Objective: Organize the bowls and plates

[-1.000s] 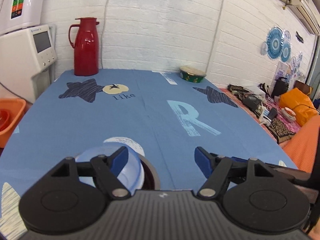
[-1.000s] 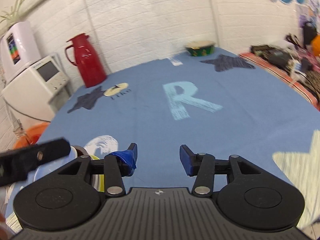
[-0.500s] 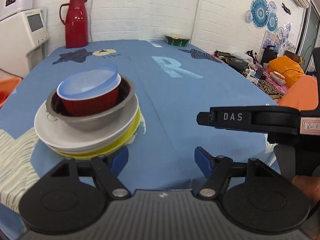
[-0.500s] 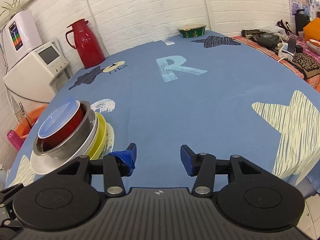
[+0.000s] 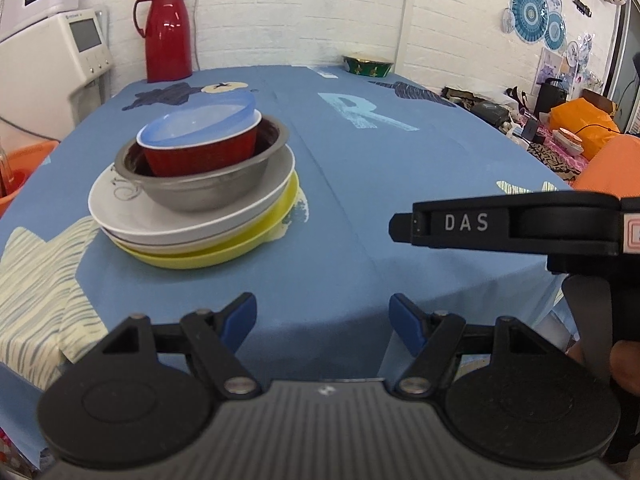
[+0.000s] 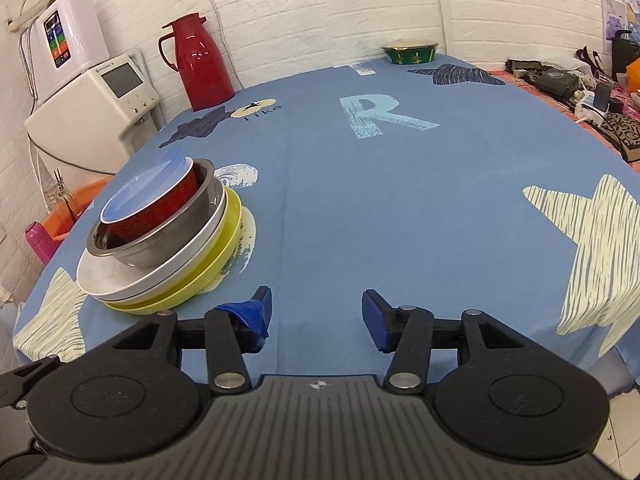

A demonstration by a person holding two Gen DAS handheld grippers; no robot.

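Blue cloth covers the counter [image 5: 360, 184], printed with stars and a pale "R". The dishes sit as one stack left of centre in both views: a yellow plate [image 5: 256, 248] at the bottom, a white plate [image 5: 168, 220] on it, a steel bowl [image 5: 216, 188] on that, a red bowl [image 5: 204, 156] nested inside, and a pale blue bowl [image 5: 200, 124] tilted on top. The left claw [image 5: 322, 322] hangs open and empty at the lower edge of its frame, near the counter's edge, apart from the stack. The right claw [image 6: 316, 318] is likewise open and empty, just right of the stack; its black body also shows at the right of the left view. A red jug [image 5: 168, 32] and a green bowl [image 5: 368, 65] stand at the far edge, by the brick wall.
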